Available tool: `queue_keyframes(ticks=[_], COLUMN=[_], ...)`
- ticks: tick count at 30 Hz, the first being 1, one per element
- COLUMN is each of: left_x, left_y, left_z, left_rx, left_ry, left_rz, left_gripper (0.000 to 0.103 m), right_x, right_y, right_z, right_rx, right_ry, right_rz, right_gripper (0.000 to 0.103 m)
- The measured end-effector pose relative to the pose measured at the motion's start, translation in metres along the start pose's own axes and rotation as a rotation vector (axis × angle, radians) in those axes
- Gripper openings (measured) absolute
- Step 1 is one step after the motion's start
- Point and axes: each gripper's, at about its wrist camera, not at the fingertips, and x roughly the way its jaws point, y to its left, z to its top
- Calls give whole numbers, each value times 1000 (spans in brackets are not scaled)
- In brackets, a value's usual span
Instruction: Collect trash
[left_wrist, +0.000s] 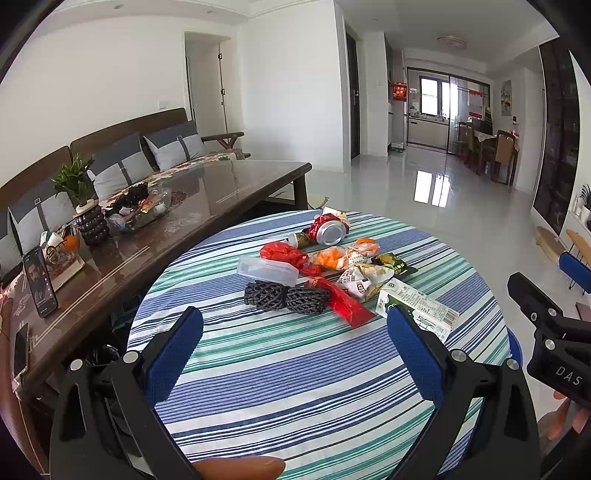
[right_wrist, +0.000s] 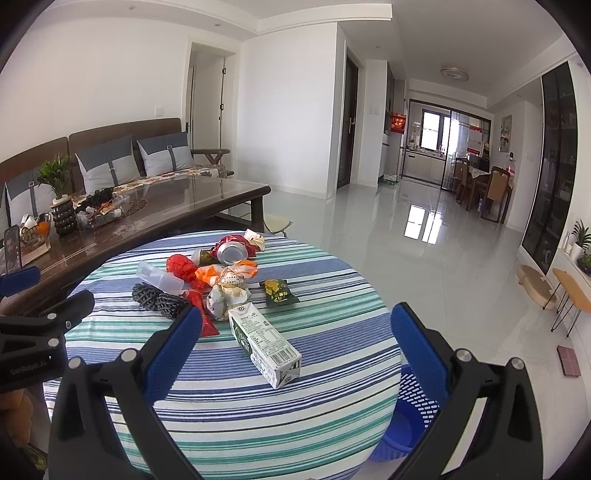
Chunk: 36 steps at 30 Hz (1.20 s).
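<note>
Both claws spread and empty: take the milk carton (right_wrist: 264, 341) at twelve o'clock of your right claw (right_wrist: 295, 343), pinch across its narrow sides, then carry it to the blue basket (right_wrist: 410, 417) at four o'clock.

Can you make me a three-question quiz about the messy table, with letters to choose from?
1. Where is the blue basket?
A. on the sofa
B. on the floor beside the round table
C. on the glass coffee table

2. What colour is the foam net?
A. black
B. yellow
C. pink

3. How is the right gripper?
A. shut on the can
B. shut on nothing
C. open

Answers: 1 B, it sits low by the striped cloth's edge. 2 A, it is dark mesh. 3 C, its blue pads stand wide apart over the milk carton.
</note>
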Motion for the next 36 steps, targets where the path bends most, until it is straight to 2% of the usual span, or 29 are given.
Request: queue_keyframes(ticks=[36], left_x=[0], left_y=[0], left_z=[0], left_rx=[1], left_ry=[0], left_rz=[0], left_gripper=[99], right_x=[-2], right_y=[2], right_z=[1], right_rx=[-14], right_ry=[-15], right_rz=[3], right_gripper=[98])
